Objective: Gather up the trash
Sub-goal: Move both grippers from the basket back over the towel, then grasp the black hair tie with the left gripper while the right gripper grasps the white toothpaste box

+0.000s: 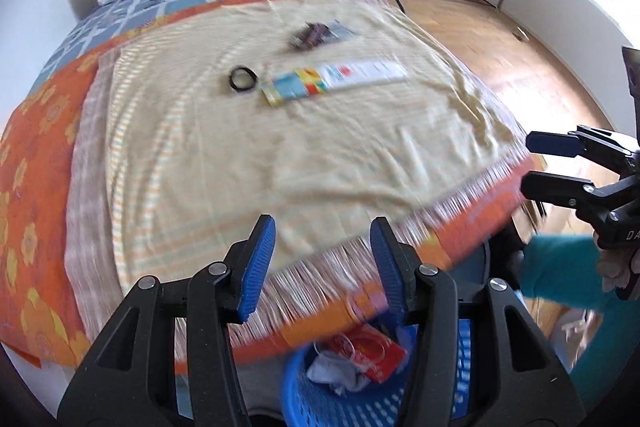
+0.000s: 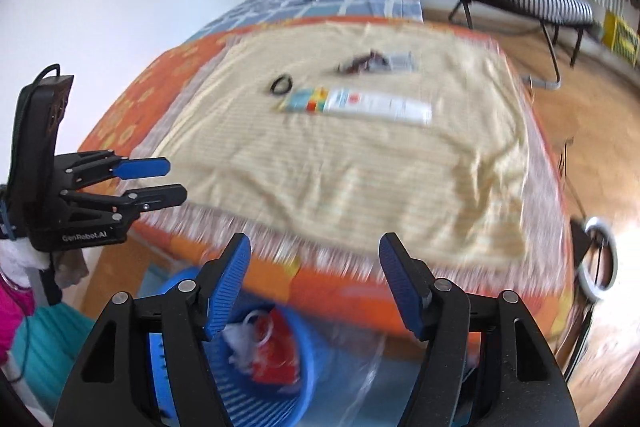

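Left hand-held gripper (image 1: pixel 322 267): jaws spread, nothing between the pads; I have it over the near edge of the bed.
Right hand-held gripper (image 2: pixel 314 283): jaws spread wide, empty; alongside the left one, same edge.
Blue basket (image 2: pixel 308 383): on the floor just below the bed edge, under both grippers; I use it as the trash bin.
Collected so far: a red wrapper (image 1: pixel 370 353) and crumpled white paper (image 1: pixel 334 375) lie inside the basket.
Left on the bed: a long flattened carton (image 1: pixel 336 79), white with a coloured end, on the yellow cloth (image 1: pixel 260 167); a dark crumpled wrapper (image 1: pixel 314 35) just beyond it; a small black ring (image 1: pixel 242 79) beside the carton's coloured end.
Black ring: I cannot tell whether it is trash.
Progress: I judge it partly done; some in, at least two pieces out.
Next: reach forward for the carton, the nearest piece.
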